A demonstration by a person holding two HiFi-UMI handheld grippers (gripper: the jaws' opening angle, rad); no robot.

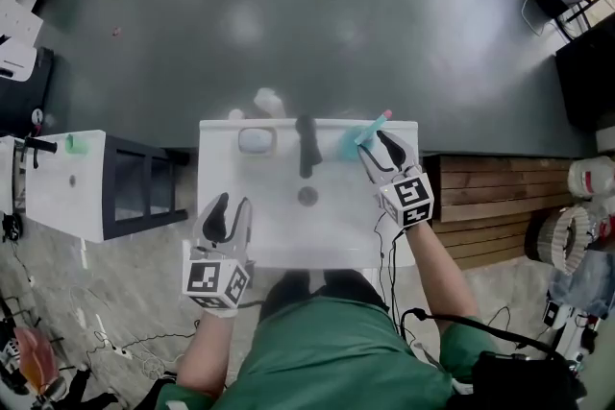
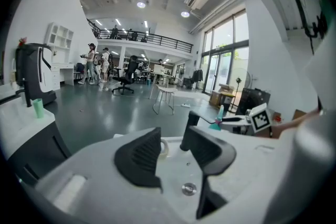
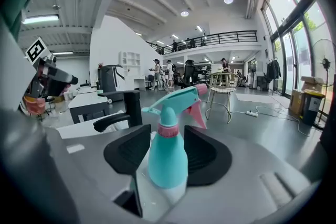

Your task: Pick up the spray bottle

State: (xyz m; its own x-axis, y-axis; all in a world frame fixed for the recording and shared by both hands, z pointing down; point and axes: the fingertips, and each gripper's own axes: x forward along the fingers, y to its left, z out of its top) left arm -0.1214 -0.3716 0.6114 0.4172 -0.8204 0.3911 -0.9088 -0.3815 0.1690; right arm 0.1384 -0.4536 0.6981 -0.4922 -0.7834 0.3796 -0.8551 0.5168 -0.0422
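straddling the spray bottle (image 3: 167, 162) with the right gripper (image 3: 168, 141), jaws spread wide on either side of the teal body, pads close to it but seemingly not yet pressing; open, then, not gripping. held low and nearly level, probably so as to take the round belly below the pink collar rather than the thin neck or the trigger, with the pink nozzle left pointing off to the right above one jaw. reaching for it where it stands upright on the back right corner of the white washbasin (image 1: 279, 240), just right of the black tap (image 1: 307, 147), out of the bowl and handy for a right-hand reach. likely the approach step, with closing and lifting left to do; worth a gentle squeeze, given a smooth rounded plastic body liable to slip out of a hard pinch

hovering over the near left edge of the basin with the left gripper (image 2: 173, 139), jaws partly apart and nothing between them, only the bowl and the drain (image 1: 307, 197) beyond. parked there presumably to stay clear, with no part in a one-handed pick. further out: grey floor all round, a white counter (image 1: 62, 182) off to the left, a wire-framed chair (image 3: 223, 86) across the room
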